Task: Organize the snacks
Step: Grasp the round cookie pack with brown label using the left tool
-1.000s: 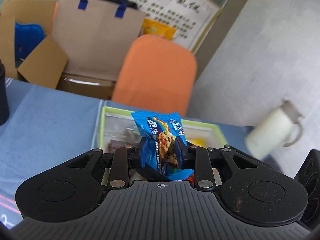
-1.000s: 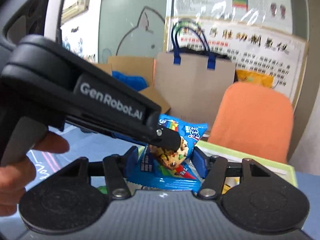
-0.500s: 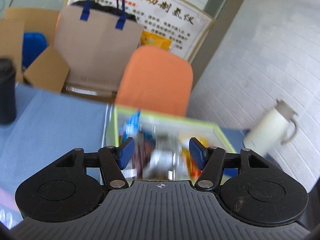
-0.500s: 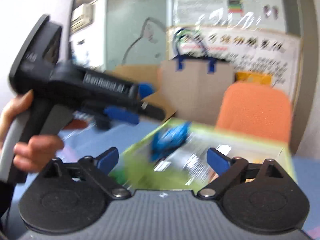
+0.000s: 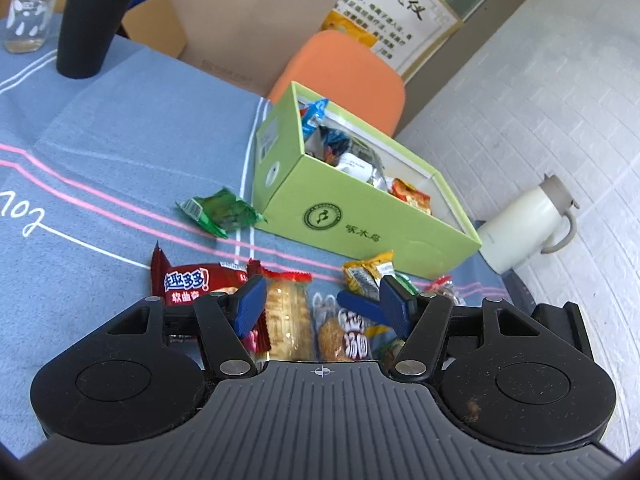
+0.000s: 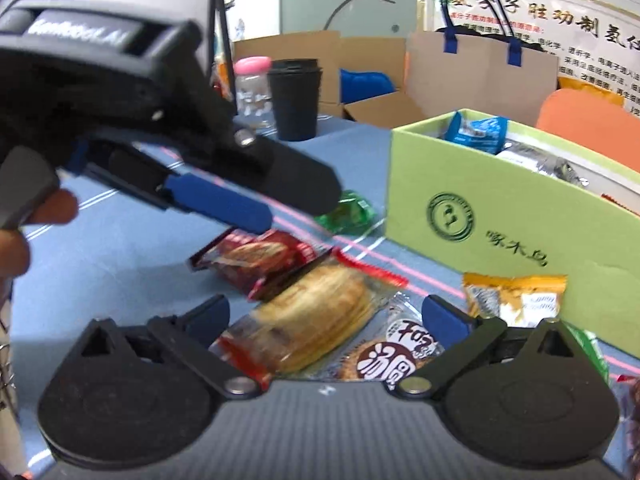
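A green box (image 5: 360, 228) (image 6: 500, 232) holds several snacks, with a blue cookie packet (image 5: 314, 114) (image 6: 476, 130) at its far end. Loose snacks lie on the blue cloth in front of it: a red cookie packet (image 5: 188, 284) (image 6: 260, 260), a clear cracker packet (image 5: 286, 320) (image 6: 316, 316), a round-biscuit packet (image 5: 344, 332) (image 6: 396, 350), a yellow packet (image 5: 366, 272) (image 6: 516, 298) and a green packet (image 5: 218, 212) (image 6: 348, 214). My left gripper (image 5: 322, 304) (image 6: 224, 200) is open and empty above the crackers. My right gripper (image 6: 326, 320) is open and empty over the same pile.
A black cup (image 5: 94, 20) (image 6: 294, 98) and a pink-capped bottle (image 5: 32, 4) (image 6: 250, 88) stand at the cloth's far side. A white jug (image 5: 528, 224) stands right of the box. An orange chair (image 5: 352, 76), paper bag (image 6: 480, 68) and cardboard boxes stand behind.
Both grippers held the blue cookie packet over the box; both opened and let it go into the box. Both have since drawn back and down over the loose snacks.
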The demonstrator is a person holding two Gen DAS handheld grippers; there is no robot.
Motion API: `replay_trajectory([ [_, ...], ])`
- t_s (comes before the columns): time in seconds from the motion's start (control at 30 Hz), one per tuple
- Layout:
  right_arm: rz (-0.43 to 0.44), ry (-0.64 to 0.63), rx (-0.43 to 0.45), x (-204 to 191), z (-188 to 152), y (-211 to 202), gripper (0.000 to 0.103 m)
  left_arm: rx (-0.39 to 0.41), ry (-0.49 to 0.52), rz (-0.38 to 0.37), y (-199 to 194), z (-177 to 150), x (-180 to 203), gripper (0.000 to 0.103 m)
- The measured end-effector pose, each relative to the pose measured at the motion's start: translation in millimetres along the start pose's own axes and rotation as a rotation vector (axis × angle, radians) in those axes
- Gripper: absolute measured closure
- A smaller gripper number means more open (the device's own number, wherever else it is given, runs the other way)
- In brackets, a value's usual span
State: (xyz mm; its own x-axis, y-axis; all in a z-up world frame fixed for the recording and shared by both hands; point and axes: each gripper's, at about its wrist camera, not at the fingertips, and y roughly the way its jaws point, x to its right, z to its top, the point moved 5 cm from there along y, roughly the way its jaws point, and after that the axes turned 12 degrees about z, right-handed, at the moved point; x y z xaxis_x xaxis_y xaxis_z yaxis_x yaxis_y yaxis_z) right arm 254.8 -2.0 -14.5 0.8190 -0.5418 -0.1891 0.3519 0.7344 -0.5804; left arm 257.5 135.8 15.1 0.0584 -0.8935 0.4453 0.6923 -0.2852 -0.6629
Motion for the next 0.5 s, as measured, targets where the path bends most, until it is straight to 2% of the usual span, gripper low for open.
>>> replay_trajectory([
  [0.1,0.043,-0.002,0.003,-19,-15,-13,0.002,-0.022,-0.003,0.001,1,-11,0,0.052],
  [0.17,0.005,-0.012,-0.008,-26,-21,-20,0.002,-0.047,-0.013,-0.006,1,-24,1,0.052],
  [0.23,0.005,0.004,0.018,-36,-28,-34,0.002,-0.062,-0.039,-0.015,-2,-38,1,0.053],
  [0.33,-0.036,0.084,0.080,-34,-32,-56,0.002,-0.081,-0.059,-0.062,-11,-54,7,0.053],
  [0.4,-0.080,0.174,0.113,-32,-37,-74,0.002,-0.087,-0.022,-0.089,-15,-57,17,0.053],
  [0.5,-0.055,0.295,0.121,-32,-50,-85,0.002,-0.086,0.038,-0.090,-13,-57,31,0.053],
])
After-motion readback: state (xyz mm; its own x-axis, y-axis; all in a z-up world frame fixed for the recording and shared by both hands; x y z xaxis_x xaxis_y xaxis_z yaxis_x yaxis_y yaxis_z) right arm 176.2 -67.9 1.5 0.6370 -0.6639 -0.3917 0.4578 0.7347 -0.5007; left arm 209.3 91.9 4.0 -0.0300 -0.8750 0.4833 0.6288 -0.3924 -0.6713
